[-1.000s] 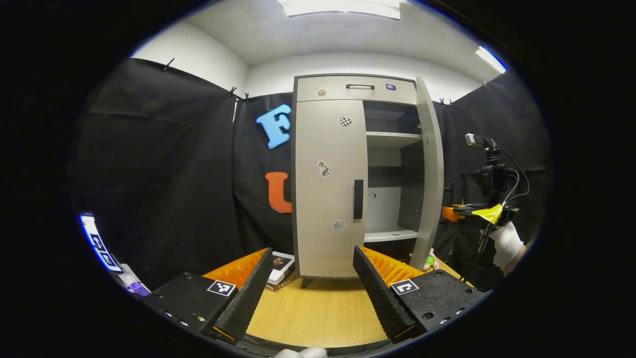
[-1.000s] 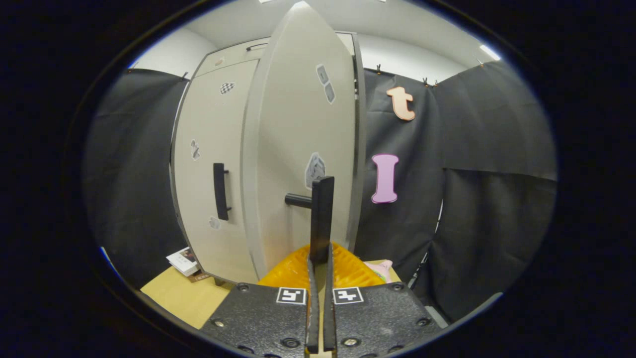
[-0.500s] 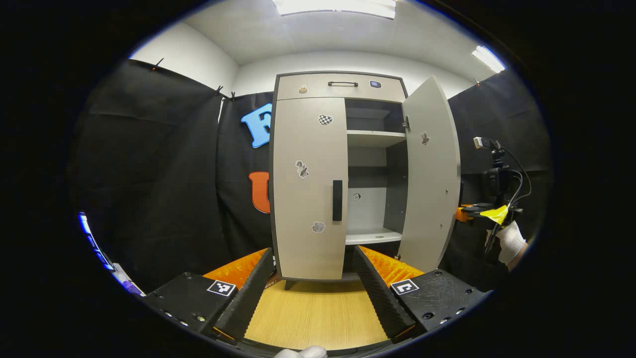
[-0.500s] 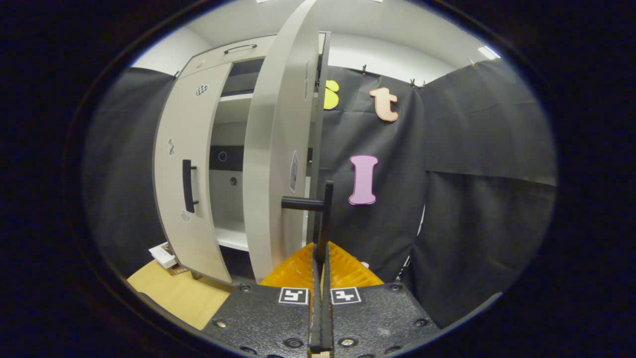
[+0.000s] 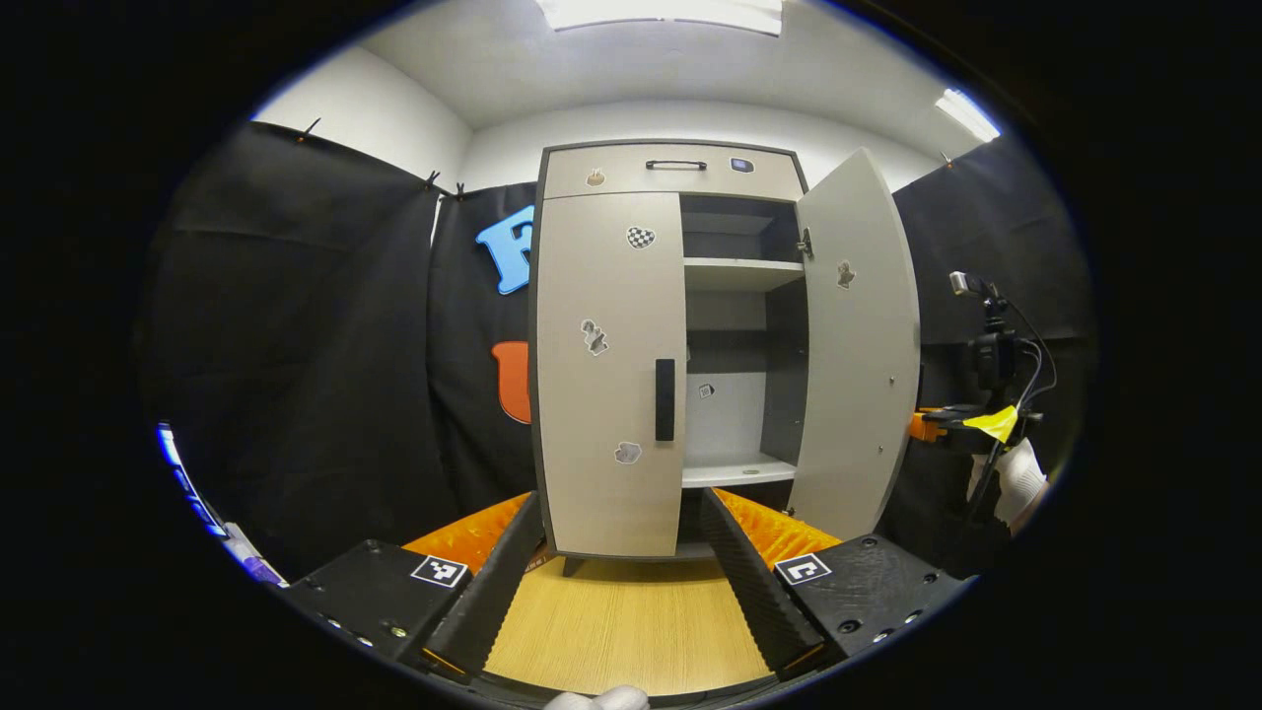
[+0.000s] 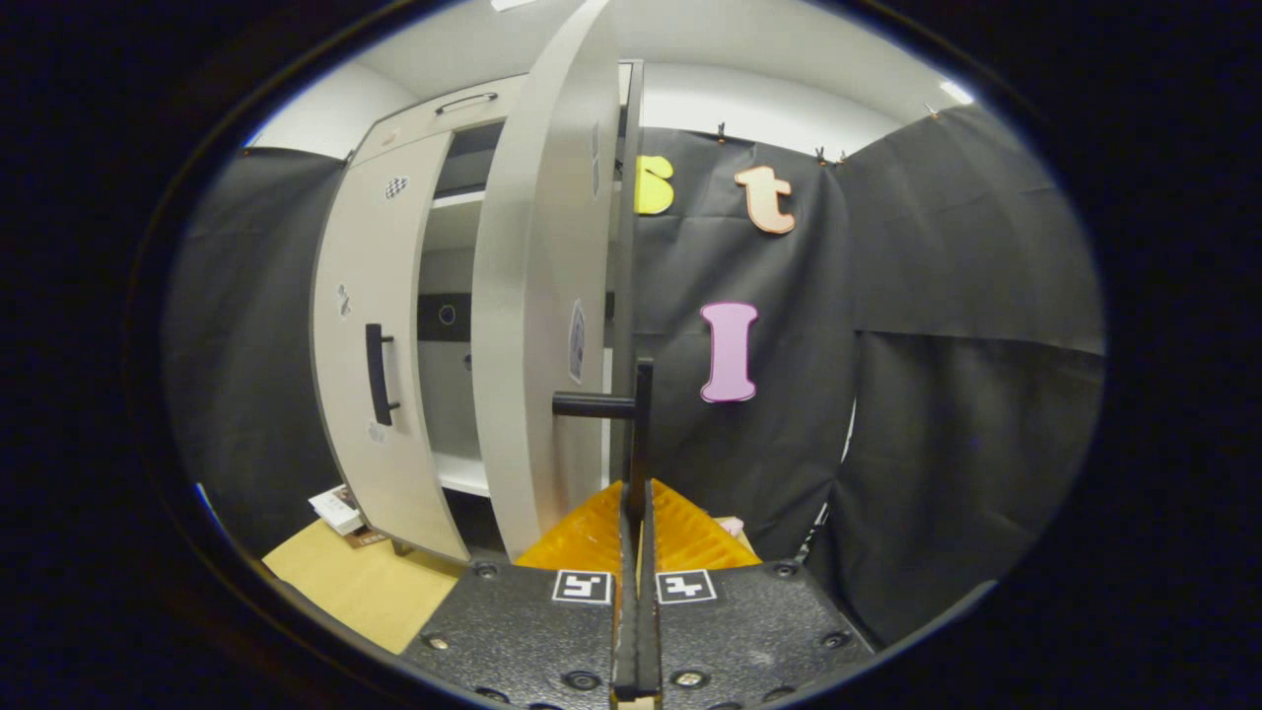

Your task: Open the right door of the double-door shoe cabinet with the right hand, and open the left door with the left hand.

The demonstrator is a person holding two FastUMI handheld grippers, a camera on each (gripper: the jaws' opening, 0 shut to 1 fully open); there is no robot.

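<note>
Grey right door has swung slightly wider; left door unchanged.

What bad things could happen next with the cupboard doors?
1. The right tool is shut on the right door's handle. The right door is already wide open, so pulling further could strain its hinge.
2. The left tool is open and far from the left door's handle. The handle is thin, so the tool could miss it and bump the left door.
</note>
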